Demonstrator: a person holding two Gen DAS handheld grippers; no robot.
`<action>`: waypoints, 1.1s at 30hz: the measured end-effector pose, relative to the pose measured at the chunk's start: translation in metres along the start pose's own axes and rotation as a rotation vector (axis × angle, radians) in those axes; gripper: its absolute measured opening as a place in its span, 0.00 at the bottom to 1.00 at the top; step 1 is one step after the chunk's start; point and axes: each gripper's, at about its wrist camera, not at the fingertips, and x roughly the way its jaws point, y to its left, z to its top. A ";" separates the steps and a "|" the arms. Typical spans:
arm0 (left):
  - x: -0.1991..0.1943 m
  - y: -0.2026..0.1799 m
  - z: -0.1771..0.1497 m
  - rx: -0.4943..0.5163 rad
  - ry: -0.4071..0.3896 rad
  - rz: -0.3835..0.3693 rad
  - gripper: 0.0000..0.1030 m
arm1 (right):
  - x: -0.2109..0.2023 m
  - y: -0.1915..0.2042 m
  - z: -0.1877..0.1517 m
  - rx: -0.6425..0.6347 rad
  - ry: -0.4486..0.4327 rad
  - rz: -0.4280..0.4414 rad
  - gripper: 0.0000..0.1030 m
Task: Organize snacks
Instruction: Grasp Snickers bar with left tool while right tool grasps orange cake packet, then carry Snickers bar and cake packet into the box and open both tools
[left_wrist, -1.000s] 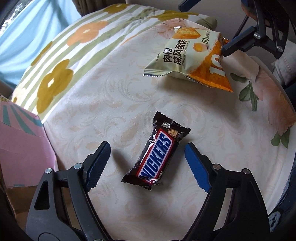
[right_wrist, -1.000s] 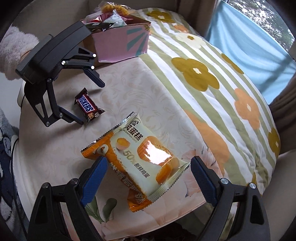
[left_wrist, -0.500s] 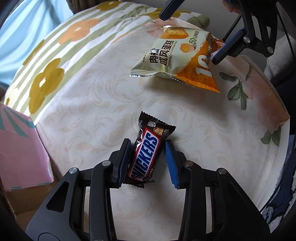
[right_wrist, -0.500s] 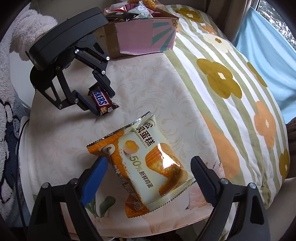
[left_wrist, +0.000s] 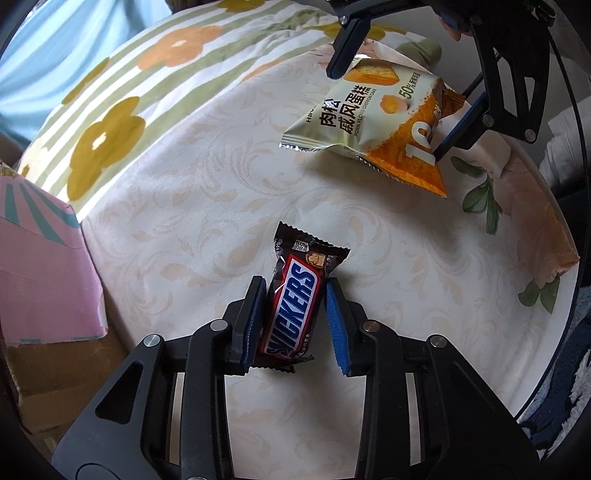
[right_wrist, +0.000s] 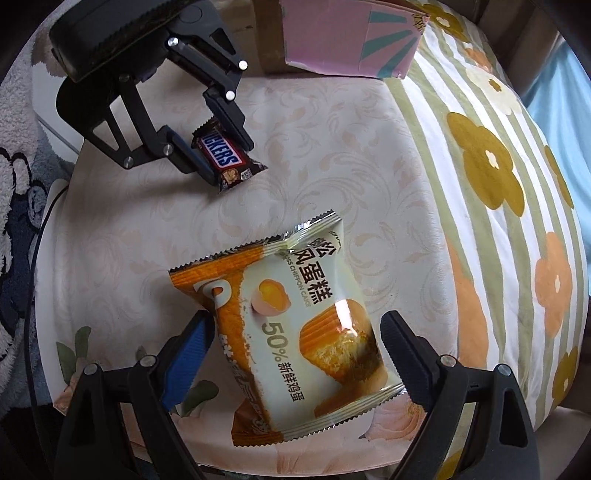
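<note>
A Snickers bar (left_wrist: 291, 310) lies on the round table's cream cloth (left_wrist: 184, 192). My left gripper (left_wrist: 295, 284) is shut on it, blue pads pressed against its long sides; the right wrist view shows the same grip on the Snickers bar (right_wrist: 221, 158) by the left gripper (right_wrist: 229, 162). A pale green and orange cake packet (right_wrist: 295, 332) lies flat nearer the table's edge. My right gripper (right_wrist: 297, 317) hangs over it, open, with one finger on each side and neither pad pressing. From the left wrist, the packet (left_wrist: 369, 110) sits between the right gripper's (left_wrist: 388, 110) spread fingers.
A pink cardboard box (left_wrist: 37, 277) stands at the table's edge beside the left gripper, also seen as the box (right_wrist: 351, 37) at the top of the right wrist view. A striped flower-print cloth (right_wrist: 480, 166) covers the far side. A patterned rug (right_wrist: 18, 221) lies below.
The left jaws have closed from wide open onto the Snickers bar. The right gripper has sunk closer over the cake packet and rolled, staying open.
</note>
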 end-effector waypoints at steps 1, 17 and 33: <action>-0.001 0.000 0.000 -0.006 -0.002 0.004 0.29 | 0.003 -0.001 0.001 -0.004 0.006 0.011 0.87; -0.037 0.011 -0.008 -0.119 -0.061 0.061 0.29 | -0.009 0.002 0.001 0.117 -0.019 -0.028 0.65; -0.183 0.095 -0.055 -0.399 -0.282 0.140 0.29 | -0.129 0.022 0.092 0.514 -0.241 -0.184 0.65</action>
